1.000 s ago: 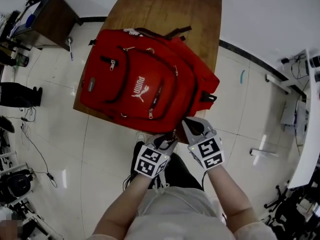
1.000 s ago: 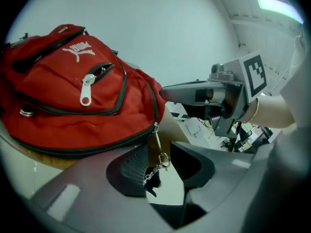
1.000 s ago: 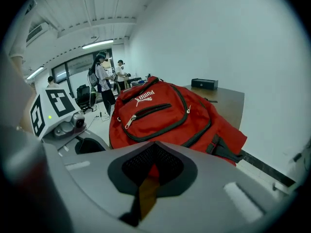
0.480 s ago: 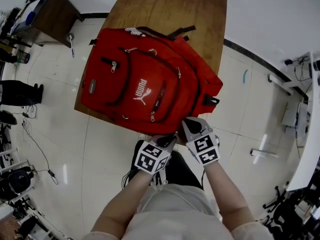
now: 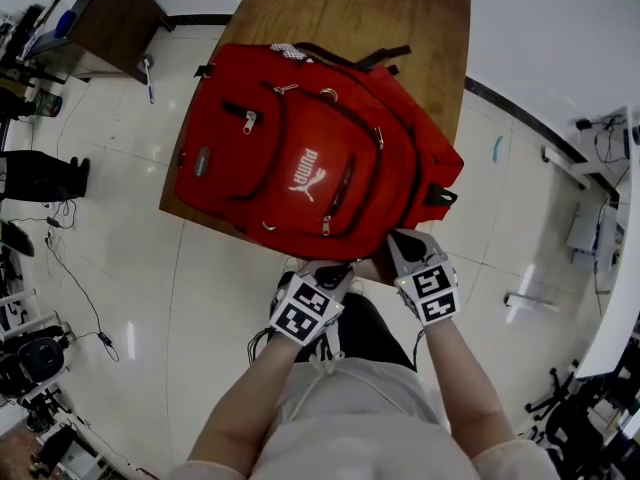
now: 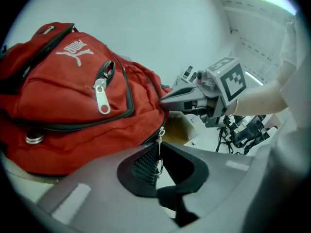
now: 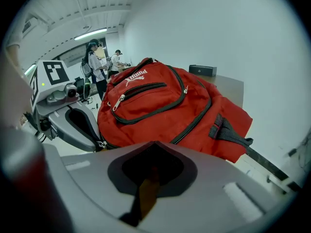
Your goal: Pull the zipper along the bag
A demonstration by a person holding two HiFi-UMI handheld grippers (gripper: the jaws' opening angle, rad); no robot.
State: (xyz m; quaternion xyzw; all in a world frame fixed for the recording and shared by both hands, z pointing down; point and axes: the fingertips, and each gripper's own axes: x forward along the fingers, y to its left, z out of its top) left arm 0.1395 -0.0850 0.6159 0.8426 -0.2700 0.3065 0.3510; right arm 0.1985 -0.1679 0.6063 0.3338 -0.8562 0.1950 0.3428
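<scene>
My left gripper (image 5: 333,270) is clamped on the zipper pull (image 6: 159,145) at the near bottom edge of the red bag (image 5: 300,158). The bag lies on the wooden surface (image 5: 380,18). My right gripper (image 5: 402,243) is closed too, tips against the bag's edge just beside the left one. Can't tell if it pinches fabric. The 2 sit close together.

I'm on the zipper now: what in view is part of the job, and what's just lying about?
In the job: red backpack, its zipper pull pinched in the left tongs, right tongs at the bag's edge, wooden table underneath.
Lying about: black box at the table's far end, side cabinet, people in the background.
</scene>
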